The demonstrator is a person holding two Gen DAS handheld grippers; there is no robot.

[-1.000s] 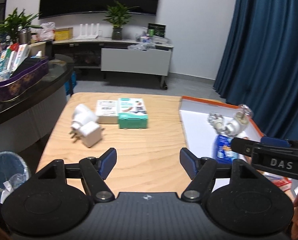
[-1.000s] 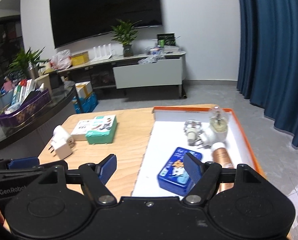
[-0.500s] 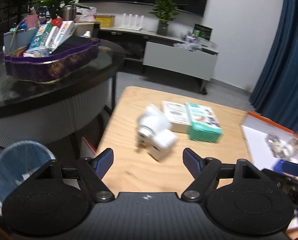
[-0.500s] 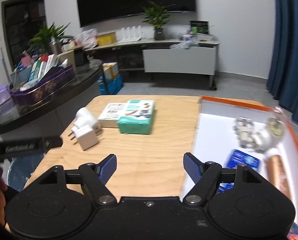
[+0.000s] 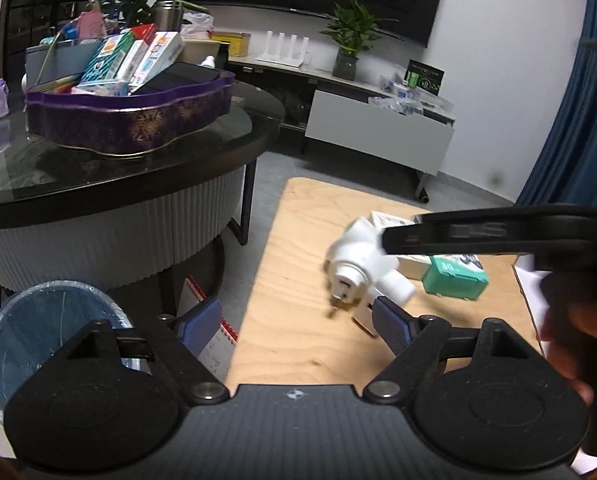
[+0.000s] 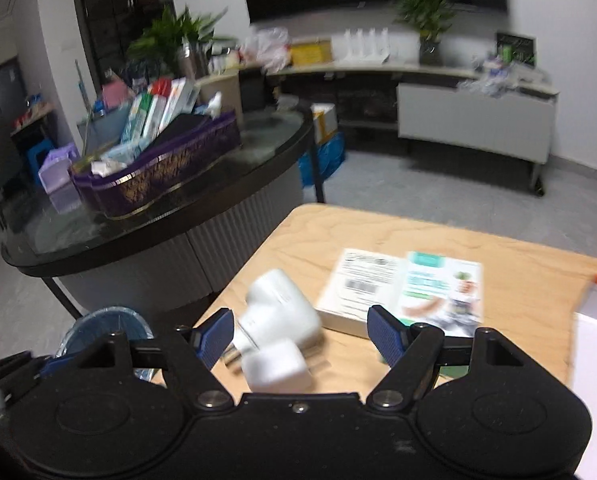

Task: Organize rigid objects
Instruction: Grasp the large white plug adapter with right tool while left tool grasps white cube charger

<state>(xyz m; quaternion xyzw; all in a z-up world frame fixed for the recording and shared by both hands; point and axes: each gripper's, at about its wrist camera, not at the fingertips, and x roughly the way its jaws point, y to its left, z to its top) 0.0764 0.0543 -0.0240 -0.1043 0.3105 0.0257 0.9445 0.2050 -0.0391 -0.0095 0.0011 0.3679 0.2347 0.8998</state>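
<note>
The left gripper (image 5: 296,324), matte black plastic with ribbed blue pads, sits low in the left wrist frame with its jaws opening and nothing between them; its left pad hangs past the table edge, over the floor, its right pad over the pale, grained wooden table (image 5: 298,280). Just beyond the right pad, right of centre, lie 2 glossy white plug adapters (image 5: 358,268) touching each other, one rounded with a circular face and metal prongs, the other blocky. Behind them are a flat white box (image 5: 386,218) and a teal box (image 5: 454,276), side by side and touching. A black bar of the right gripper (image 6: 300,334) crosses the right of this frame, blurred, above the adapters. In the right wrist frame that gripper's jaws stand wide apart, empty, and the adapters (image 6: 276,320) lie between the blue pads at lower centre, apparently untouched. The 2 boxes lie right of centre, printed faces up. An orange-edged white tray (image 6: 596,304) shows at the right edge. At upper left a dark glass-topped round table (image 6: 138,236) with a fluted grey base carries a scalloped purple tin (image 6: 166,178) of upright cartons. A translucent blue bin (image 5: 22,336) stands at lower left.
</note>
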